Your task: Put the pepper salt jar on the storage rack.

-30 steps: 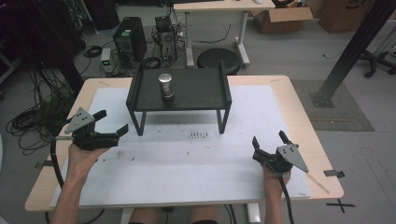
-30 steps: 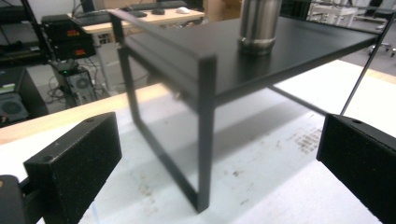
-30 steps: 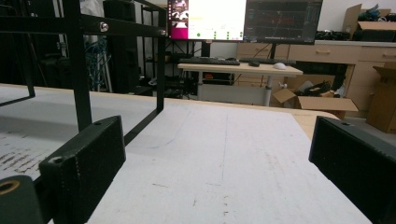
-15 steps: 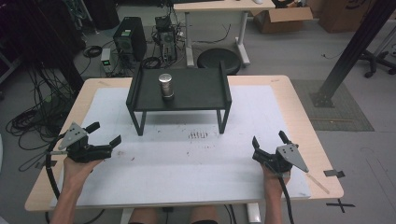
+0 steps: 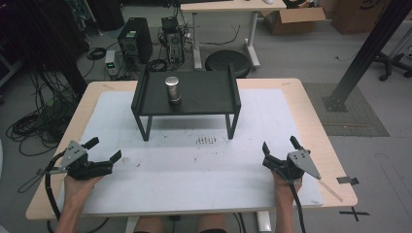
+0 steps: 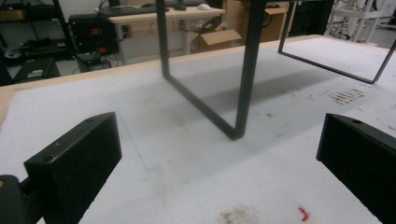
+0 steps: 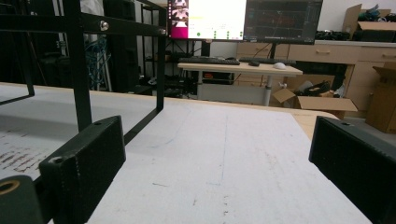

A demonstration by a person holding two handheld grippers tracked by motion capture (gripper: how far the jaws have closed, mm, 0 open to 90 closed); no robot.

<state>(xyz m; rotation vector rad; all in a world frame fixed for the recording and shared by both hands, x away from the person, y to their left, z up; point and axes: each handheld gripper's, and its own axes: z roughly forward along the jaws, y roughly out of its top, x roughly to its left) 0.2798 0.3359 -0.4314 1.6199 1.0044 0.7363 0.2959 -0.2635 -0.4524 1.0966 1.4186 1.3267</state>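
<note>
A small metal can (image 5: 172, 89) stands upright on top of a black raised shelf (image 5: 214, 94) at the back middle of the table. My left gripper (image 5: 103, 149) rests low at the table's front left, open, with nothing between its jaws; its own view looks at the shelf's near leg (image 6: 245, 70). At the front right my right gripper (image 5: 280, 147) is open and empty too, and the shelf's frame (image 7: 79, 65) shows at the left of its view.
A white mat (image 5: 194, 160) covers most of the wooden table (image 5: 318, 131). Dark marks (image 5: 206, 141) sit on the mat in front of the shelf. A tiny red scrap (image 6: 303, 213) lies near the left gripper. Beyond the table are computers, cables, a desk and boxes.
My left gripper has moved toward the table's front edge and slightly outward, staying open. The right gripper has hardly moved.
</note>
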